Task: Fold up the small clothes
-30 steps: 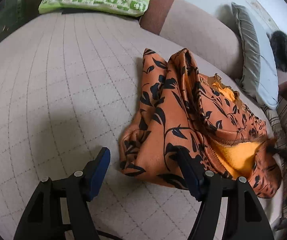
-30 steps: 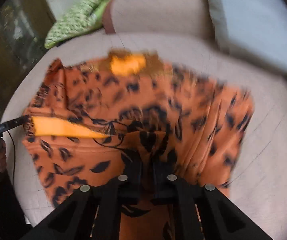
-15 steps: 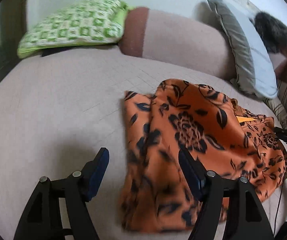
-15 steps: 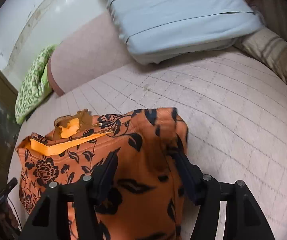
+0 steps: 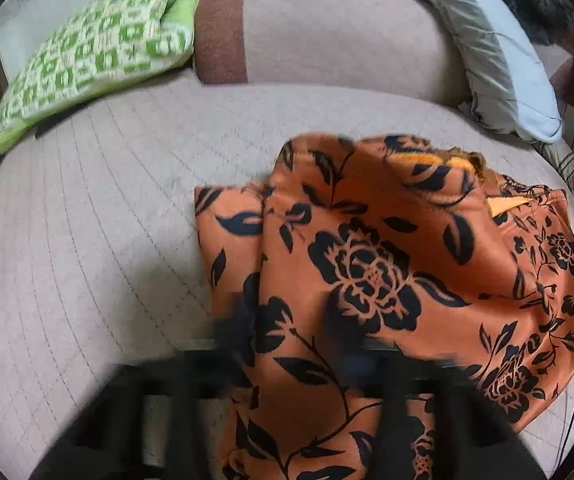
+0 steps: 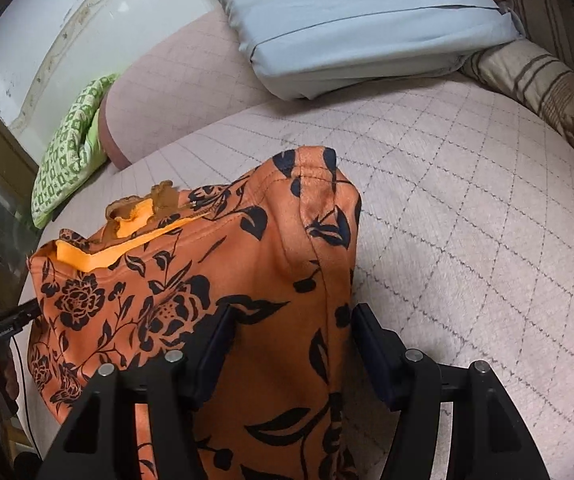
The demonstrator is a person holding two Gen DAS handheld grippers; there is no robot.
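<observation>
An orange garment with a black flower print (image 5: pixel 367 272) lies folded over on the quilted bed cover, its yellow inner lining showing at the far edge (image 6: pixel 87 258). My left gripper (image 5: pixel 291 328) is motion-blurred at the garment's near left part. Its jaws are closing with a strip of the cloth between them, a gap still showing. My right gripper (image 6: pixel 293 336) stands open over the garment's (image 6: pixel 207 280) near right fold, one finger on the cloth and the other finger beside its edge.
The beige quilted bed cover (image 5: pixel 87 240) spreads to the left and right of the garment. A green patterned cushion (image 5: pixel 95 60), a beige bolster with a brown end (image 5: pixel 327 32) and a pale blue pillow (image 6: pixel 359 20) line the far side. A striped blanket (image 6: pixel 547 80) lies at the right.
The right gripper let go of the garment and opened, then settled over its right fold. The left gripper moved over the garment's left part and its jaws have drawn closer together.
</observation>
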